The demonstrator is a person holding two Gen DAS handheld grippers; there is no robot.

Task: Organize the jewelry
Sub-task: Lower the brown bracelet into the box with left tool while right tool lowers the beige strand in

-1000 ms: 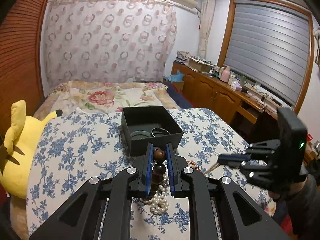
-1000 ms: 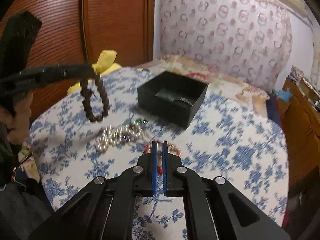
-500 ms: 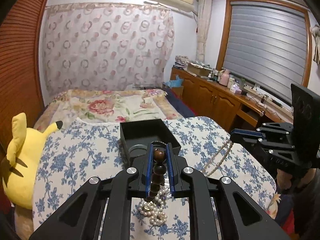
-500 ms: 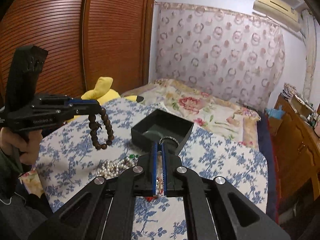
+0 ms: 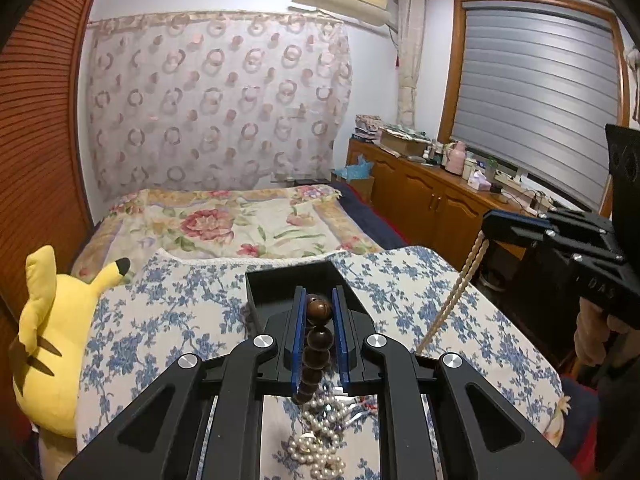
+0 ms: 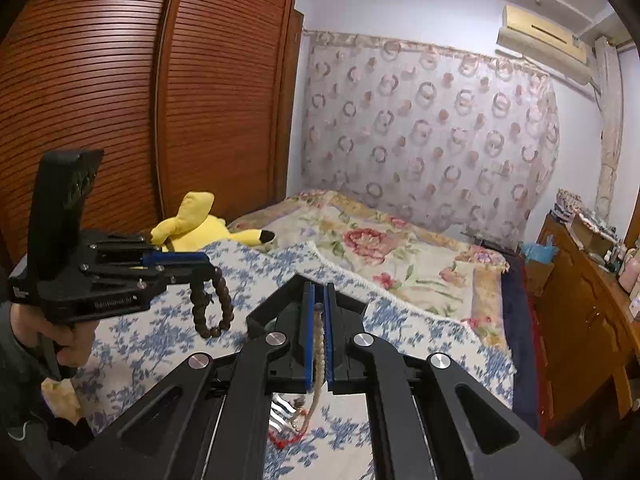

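Note:
My left gripper (image 5: pixel 316 300) is shut on a brown wooden bead bracelet (image 5: pixel 318 332), which hangs above the table; the right wrist view shows that gripper (image 6: pixel 204 264) with the bracelet (image 6: pixel 212 308) dangling as a loop. My right gripper (image 6: pixel 319 292) is shut on a thin beige bead strand (image 6: pixel 319 344) that trails down toward the cloth. From the left wrist view the right gripper (image 5: pixel 492 224) is raised at the right, the strand (image 5: pixel 456 296) slanting down from it. An open black box (image 5: pixel 280 280) sits behind the left fingers. A pearl pile (image 5: pixel 320 440) lies below them.
The table wears a blue floral cloth (image 5: pixel 160 320). A red cord piece (image 6: pixel 288 436) lies under my right gripper. A yellow plush toy (image 5: pixel 48 340) sits at the table's left edge. Beyond are a bed (image 5: pixel 240 224), a wooden cabinet (image 5: pixel 432 204) and a slatted wardrobe (image 6: pixel 100 100).
Both grippers have risen. The right one came up off the cloth and now carries the beige strand. The brown bracelet hangs higher than before.

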